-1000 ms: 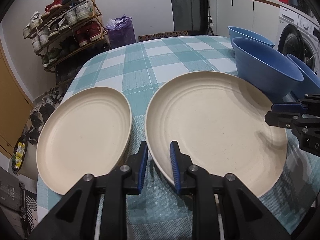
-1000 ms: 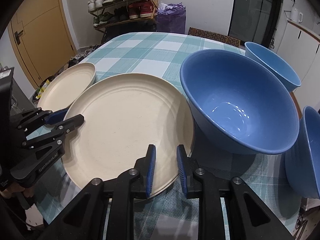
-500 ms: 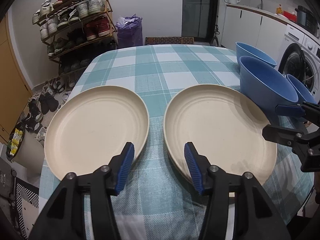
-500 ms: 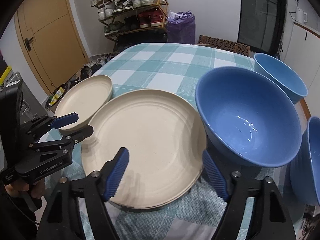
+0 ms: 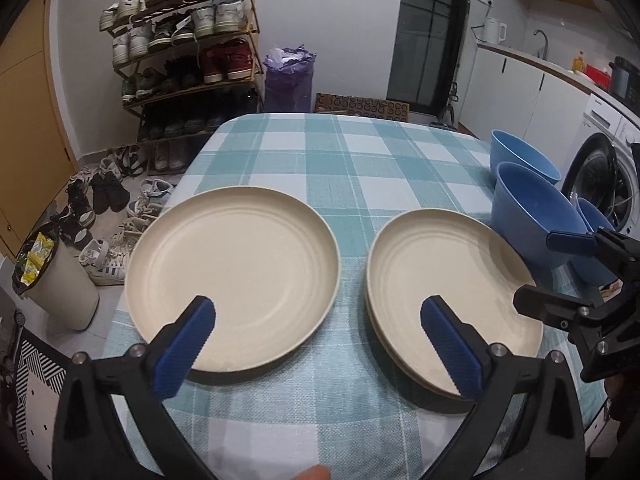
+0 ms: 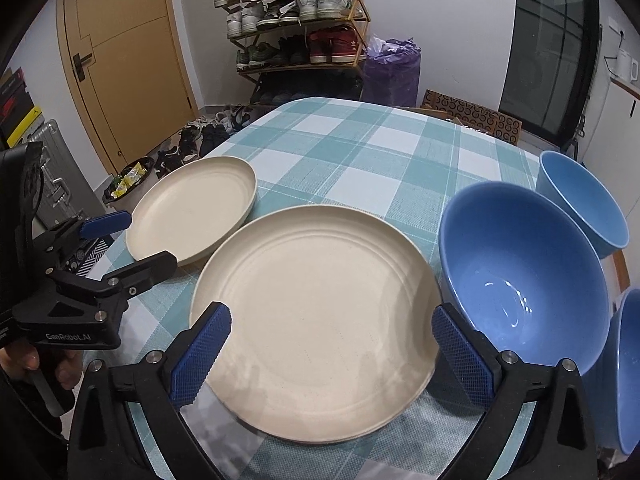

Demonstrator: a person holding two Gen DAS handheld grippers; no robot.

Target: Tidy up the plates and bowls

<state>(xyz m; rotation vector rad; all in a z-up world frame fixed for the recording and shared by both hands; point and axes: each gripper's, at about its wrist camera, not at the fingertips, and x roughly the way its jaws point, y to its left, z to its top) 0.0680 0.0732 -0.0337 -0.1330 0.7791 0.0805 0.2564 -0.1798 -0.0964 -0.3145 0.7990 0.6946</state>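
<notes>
My left gripper [image 5: 318, 334] is wide open and holds nothing; its blue pads [image 5: 188, 344] hang above the near edge of the table [image 5: 360, 160]. One pad is over the left plate [image 5: 232, 276] and the other over the right plates [image 5: 452, 288]. My right gripper [image 6: 332, 354] is also wide open and empty. Its pads [image 6: 202, 354] stand on both sides of the near half of the right plates [image 6: 316, 312], not touching them.

The right plates look like a stack, because a second rim shows under the top one at the near edge. The left plate [image 6: 192, 214] lies flat, just beside the stack, with a narrow strip of checked cloth [image 6: 360, 152] between them.

To the right of the stack stand three blue bowls. The middle bowl [image 6: 524, 276] is upright and very close to the stack's rim; I cannot tell if they touch. The near bowl [image 6: 630, 372] is at the right border, cut by the frame. The far bowl [image 6: 580, 200] stands behind the middle one, near the table's right edge.

Behind the table there is a shoe rack [image 5: 184, 52] at the wall, with a purple bag [image 5: 288, 76] beside it.
</notes>
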